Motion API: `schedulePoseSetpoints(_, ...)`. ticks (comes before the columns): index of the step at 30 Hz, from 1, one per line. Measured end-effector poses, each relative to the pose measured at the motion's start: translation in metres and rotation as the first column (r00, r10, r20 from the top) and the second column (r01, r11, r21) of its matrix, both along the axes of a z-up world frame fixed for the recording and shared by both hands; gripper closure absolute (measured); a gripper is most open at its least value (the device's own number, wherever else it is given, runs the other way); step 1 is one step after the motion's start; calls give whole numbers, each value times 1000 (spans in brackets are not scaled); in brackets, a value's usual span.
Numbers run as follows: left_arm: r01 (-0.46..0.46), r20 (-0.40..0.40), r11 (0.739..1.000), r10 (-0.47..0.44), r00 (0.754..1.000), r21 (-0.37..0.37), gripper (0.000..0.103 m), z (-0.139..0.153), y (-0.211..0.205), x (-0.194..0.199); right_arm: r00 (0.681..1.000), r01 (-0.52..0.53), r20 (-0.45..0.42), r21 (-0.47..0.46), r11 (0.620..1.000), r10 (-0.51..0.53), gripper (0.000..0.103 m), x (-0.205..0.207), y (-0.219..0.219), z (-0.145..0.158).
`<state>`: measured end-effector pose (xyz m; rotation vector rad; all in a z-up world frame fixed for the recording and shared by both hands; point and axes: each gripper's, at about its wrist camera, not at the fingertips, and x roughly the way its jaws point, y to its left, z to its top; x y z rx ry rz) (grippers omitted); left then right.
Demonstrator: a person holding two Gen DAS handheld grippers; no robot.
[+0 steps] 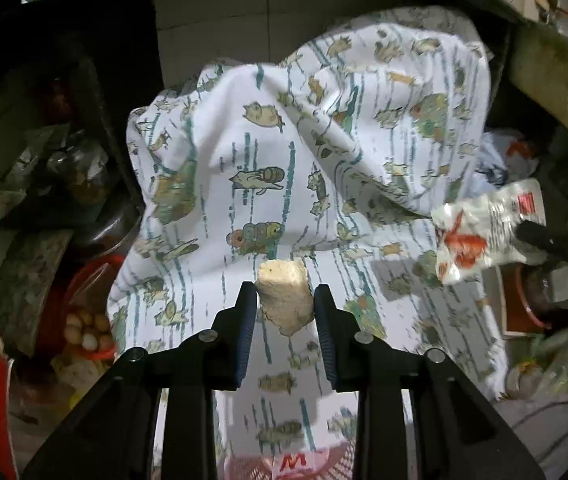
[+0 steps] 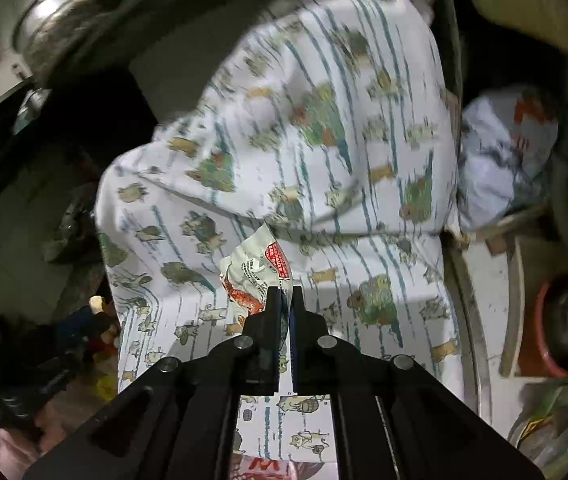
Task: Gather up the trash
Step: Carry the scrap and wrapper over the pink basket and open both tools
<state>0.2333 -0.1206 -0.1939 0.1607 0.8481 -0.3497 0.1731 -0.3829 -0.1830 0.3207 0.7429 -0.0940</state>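
My left gripper is shut on a beige crumpled wad of paper and holds it above a white cloth printed with cartoon animals and teal stripes. My right gripper is shut on a white snack wrapper with red print. The same wrapper shows in the left wrist view at the right, held over the cloth's edge. The cloth fills the middle of the right wrist view.
The cloth drapes over a raised surface. Left of it are a red bowl with small round items and dark clutter. A crumpled white bag lies at the right, with a red-rimmed container below it. Metal pots stand at upper left.
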Motion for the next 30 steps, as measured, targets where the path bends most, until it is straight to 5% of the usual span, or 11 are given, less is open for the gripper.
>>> schedulePoseSetpoints(6,-12,69,1000,13,998,-13,75,40,29,-46,992,-31,120,-88,996,42,99,-48,52,48)
schedulePoseSetpoints(16,-68,58,997,71,996,-46,75,61,70,-115,982,-37,180,-75,996,50,99,-121,107,64)
schedulePoseSetpoints(20,-88,22,992,90,996,-87,75,46,86,-133,983,-61,166,-86,994,75,99,-130,122,50)
schedulePoseSetpoints(30,-109,-121,994,106,987,-27,75,-26,89,-128,990,-115,-90,-32,993,112,99,-95,122,-44)
